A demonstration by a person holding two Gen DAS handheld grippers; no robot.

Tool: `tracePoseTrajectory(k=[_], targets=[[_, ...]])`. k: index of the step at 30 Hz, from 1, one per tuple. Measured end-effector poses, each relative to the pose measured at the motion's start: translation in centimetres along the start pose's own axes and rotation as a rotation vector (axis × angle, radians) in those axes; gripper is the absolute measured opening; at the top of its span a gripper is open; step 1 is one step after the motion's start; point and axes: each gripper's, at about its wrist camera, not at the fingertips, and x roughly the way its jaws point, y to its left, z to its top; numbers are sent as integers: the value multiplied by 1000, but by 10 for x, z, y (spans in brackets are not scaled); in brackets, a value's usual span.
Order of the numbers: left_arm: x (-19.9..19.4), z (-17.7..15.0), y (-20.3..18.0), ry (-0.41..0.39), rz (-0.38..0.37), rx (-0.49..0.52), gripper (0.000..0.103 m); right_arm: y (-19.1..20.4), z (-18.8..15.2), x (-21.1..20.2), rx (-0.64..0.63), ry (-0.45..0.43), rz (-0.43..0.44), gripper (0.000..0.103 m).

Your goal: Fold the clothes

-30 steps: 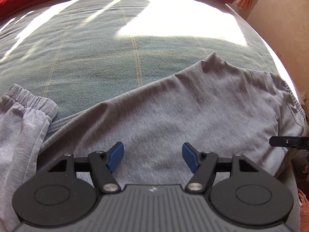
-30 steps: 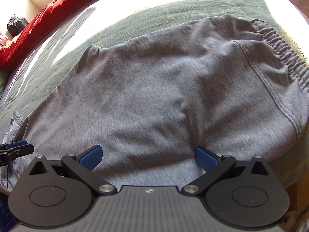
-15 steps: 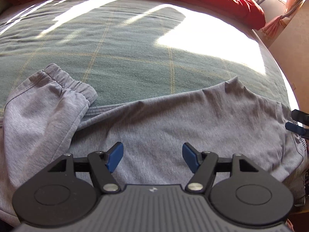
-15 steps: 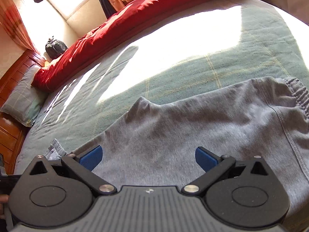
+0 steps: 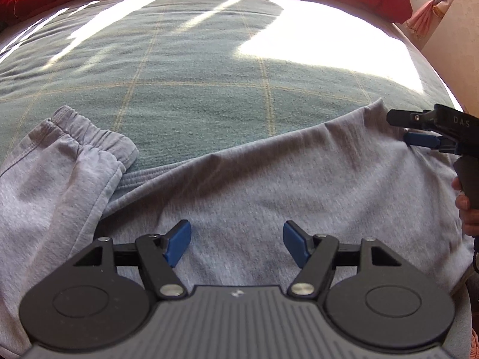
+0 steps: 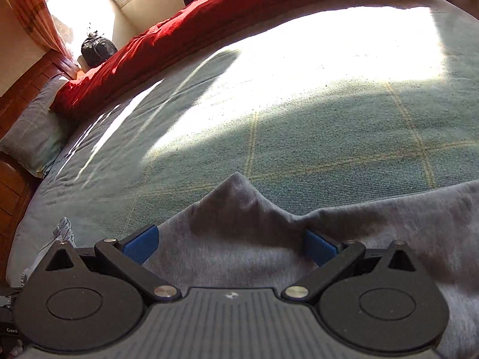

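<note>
Grey sweatpants (image 5: 269,185) lie flat across the near part of the green bed cover (image 5: 194,74). One leg with an elastic cuff (image 5: 86,137) is folded over at the left. My left gripper (image 5: 236,239) hovers open over the middle of the fabric, with nothing pinched. My right gripper (image 6: 232,243) is open too, its blue pads either side of the pointed crotch tip (image 6: 236,197) at the pants' far edge. In the left wrist view, the right gripper (image 5: 419,131) reaches in from the right edge, held by a hand (image 5: 467,209).
A red duvet (image 6: 209,21) runs along the far side of the bed. A grey pillow (image 6: 33,137) and a wooden headboard (image 6: 18,89) are at the left, with a black bag (image 6: 98,49) behind. Strong sunlight falls on the bed cover (image 6: 329,59).
My right gripper has swung left along the pants, from the waistband end to the pointed crotch tip. It now shows further into the left wrist view. The left gripper barely moved.
</note>
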Motion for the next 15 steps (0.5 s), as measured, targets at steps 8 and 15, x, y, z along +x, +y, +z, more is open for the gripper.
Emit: tracePoseTrajectory(k=[8,15], targets=[[-7,3,-3,-6,20,41,69,19,13,3,-82,11,-83,103],[-38,-1,-6,-51,41,61,71,30,12,-38,-88,-28,-86,103]])
